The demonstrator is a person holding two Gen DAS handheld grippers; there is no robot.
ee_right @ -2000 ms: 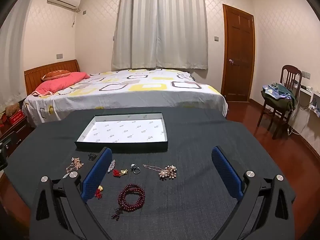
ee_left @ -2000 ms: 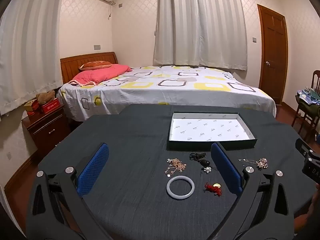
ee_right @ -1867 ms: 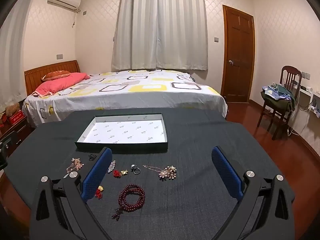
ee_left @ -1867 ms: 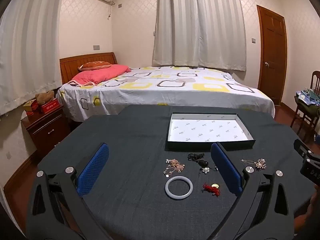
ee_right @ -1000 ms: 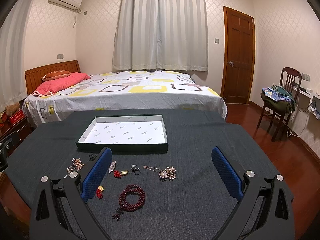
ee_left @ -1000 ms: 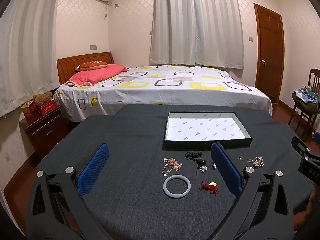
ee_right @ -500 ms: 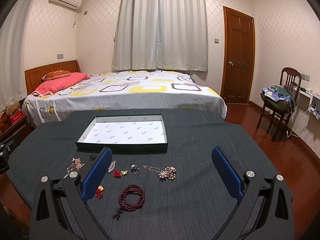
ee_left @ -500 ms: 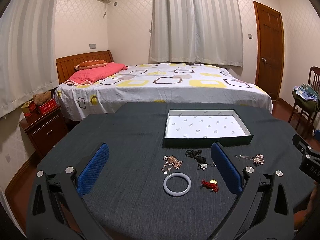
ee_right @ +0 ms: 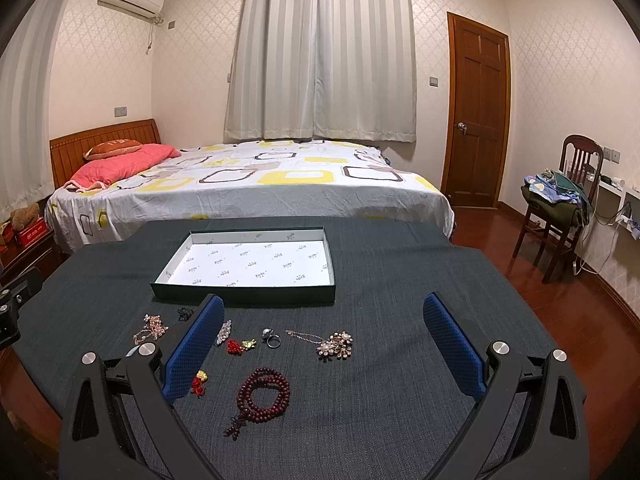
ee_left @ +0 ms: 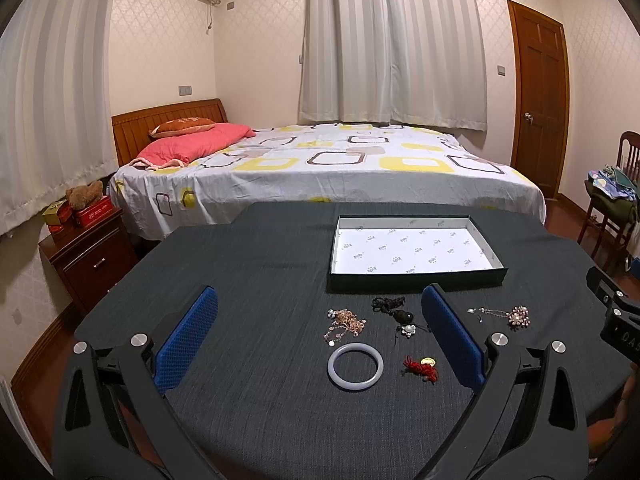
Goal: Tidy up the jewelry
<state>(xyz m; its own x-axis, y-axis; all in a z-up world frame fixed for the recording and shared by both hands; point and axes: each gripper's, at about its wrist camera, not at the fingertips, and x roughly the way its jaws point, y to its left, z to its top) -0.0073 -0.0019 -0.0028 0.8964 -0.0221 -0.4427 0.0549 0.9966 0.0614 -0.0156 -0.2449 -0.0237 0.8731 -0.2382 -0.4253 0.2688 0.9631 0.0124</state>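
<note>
Both grippers, left gripper (ee_left: 319, 335) and right gripper (ee_right: 323, 342), hover with jaws wide apart, nothing blocking. Jewelry like the white bangle (ee_left: 355, 366) and bead bracelet (ee_right: 263, 393) sits loose on the table (ee_left: 248, 264), just before the tray (ee_right: 248, 294); bed (ee_right: 248, 184) behind.

On the cloth: 1 tray (ee_right: 244, 294), 1 white bangle (ee_left: 355, 366), 1 bead bracelet (ee_right: 263, 394), 1 ring (ee_right: 272, 338).

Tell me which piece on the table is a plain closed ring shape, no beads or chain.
The white bangle, a smooth solid hoop lying flat between the left tongs. The dark red bead bracelet also loops, but it is strung beads with a tassel.
</note>
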